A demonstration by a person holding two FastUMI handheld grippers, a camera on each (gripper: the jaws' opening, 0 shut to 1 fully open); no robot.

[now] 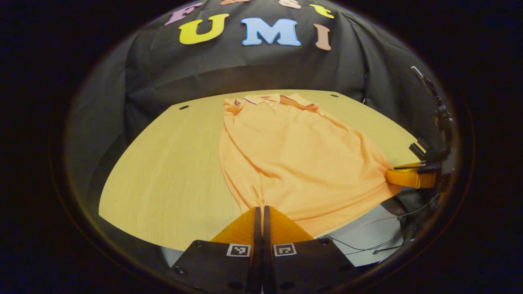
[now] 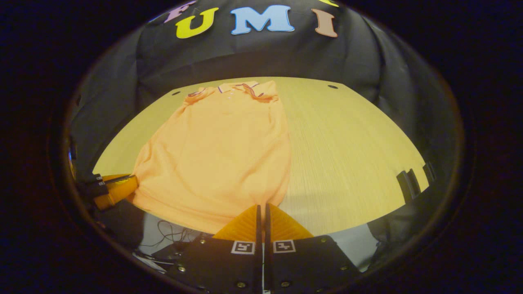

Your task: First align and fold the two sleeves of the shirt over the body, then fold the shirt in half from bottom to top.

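Shirt (image 1: 294,151) first: in the left gripper view we see an orange polo lying flat on a pale wooden table (image 1: 163,171), collar at the far side, hem hanging a little over the near edge. No sleeve sticks out at either side, so both sleeves appear already folded over the body; the bottom-to-top fold looks like what is left. Our left gripper (image 1: 261,209) sits at one hem corner, its fingers together and seemingly pinching the cloth. Off to the side, the other gripper meets the opposite hem corner.

In the right gripper view, the shirt (image 2: 220,151) lies left of centre. Our right gripper (image 2: 262,206) has its fingers closed at the near hem corner, apparently clamping the fabric. The left gripper (image 2: 118,188) touches the far hem corner. Bare tabletop (image 2: 347,155) spreads wide beside the shirt, and a little lies beyond the collar, so we judge there is room to carry the hem up.
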